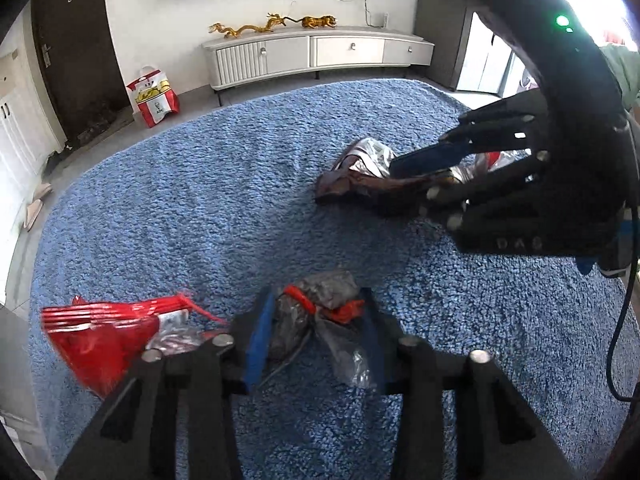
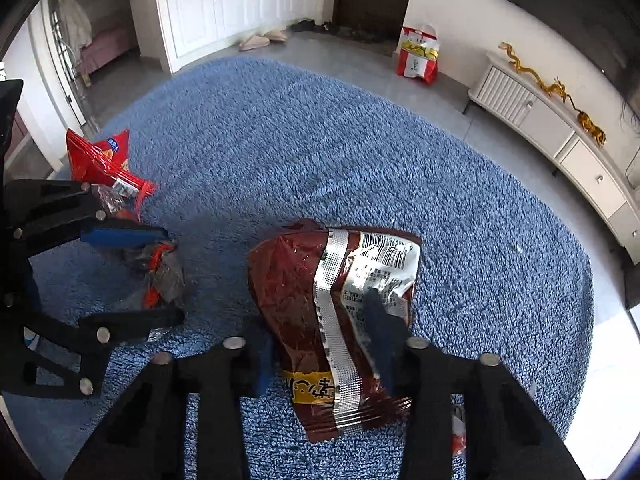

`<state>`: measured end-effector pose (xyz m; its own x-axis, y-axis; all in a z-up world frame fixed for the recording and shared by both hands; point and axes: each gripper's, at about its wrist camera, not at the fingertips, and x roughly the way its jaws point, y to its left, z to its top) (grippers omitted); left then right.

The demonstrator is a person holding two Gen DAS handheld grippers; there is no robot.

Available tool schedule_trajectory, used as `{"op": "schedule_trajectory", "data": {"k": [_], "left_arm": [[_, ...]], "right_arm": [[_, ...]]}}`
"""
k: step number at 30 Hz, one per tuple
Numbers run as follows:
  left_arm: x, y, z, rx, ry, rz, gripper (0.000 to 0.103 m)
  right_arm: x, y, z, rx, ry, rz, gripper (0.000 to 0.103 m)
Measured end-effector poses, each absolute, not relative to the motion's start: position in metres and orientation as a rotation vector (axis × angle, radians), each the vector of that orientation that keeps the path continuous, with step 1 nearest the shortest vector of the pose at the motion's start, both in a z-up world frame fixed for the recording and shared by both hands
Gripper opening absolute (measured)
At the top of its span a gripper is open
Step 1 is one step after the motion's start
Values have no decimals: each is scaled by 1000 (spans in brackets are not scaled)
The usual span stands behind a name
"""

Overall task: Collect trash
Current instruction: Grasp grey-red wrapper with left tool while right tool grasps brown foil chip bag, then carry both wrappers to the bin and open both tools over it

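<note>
A crumpled clear wrapper with red print (image 1: 320, 308) lies on the blue rug between the fingers of my open left gripper (image 1: 316, 320); the gripper also shows in the right wrist view (image 2: 160, 276) around the same wrapper (image 2: 160, 272). A dark red snack bag with a silver seam (image 2: 320, 304) lies flat between the fingers of my open right gripper (image 2: 320, 328). In the left wrist view that bag (image 1: 360, 176) lies under the right gripper (image 1: 416, 184). A red snack bag (image 1: 100, 332) lies left of the left gripper, and it also shows in the right wrist view (image 2: 104, 164).
The blue shag rug (image 1: 224, 184) covers the floor. A white TV cabinet (image 1: 316, 54) with gold dragon figures stands at the far wall. A red and white bag (image 1: 154, 96) stands on the tiles, and slippers (image 2: 260, 40) lie by the white cupboards.
</note>
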<state>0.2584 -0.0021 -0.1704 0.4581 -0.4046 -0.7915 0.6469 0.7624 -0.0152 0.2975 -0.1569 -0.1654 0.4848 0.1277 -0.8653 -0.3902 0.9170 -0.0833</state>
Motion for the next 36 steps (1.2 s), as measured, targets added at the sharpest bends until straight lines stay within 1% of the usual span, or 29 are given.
{"op": "schedule_trajectory", "data": {"k": [2,3,6,10,16,24,31,36], "left_arm": [[263,2,-172,284,882,-660,23],[262,5,-171,276,881,-660,21],[257,8,-169,265,872,-654,15],[246,12,-159,241,853,-645,12],[225,22,-134,180,822,-648,12],[203,49,-88,-36,809,-711,12],[169,57,-33,-28,733,-672,12],[143,38,1,15,690,-683,12]], "right_arm": [[296,-157,-161,-271,998,326,16],[294,-156,-157,-267,984,329,13],[288,-153,-147,-252,946,341,9],[275,-151,-128,-215,884,366,6],[242,-145,-93,-165,791,420,5],[193,-158,-44,-137,686,436,5],[150,-183,-10,-117,606,421,5],[114,-216,7,-101,559,390,5]]}}
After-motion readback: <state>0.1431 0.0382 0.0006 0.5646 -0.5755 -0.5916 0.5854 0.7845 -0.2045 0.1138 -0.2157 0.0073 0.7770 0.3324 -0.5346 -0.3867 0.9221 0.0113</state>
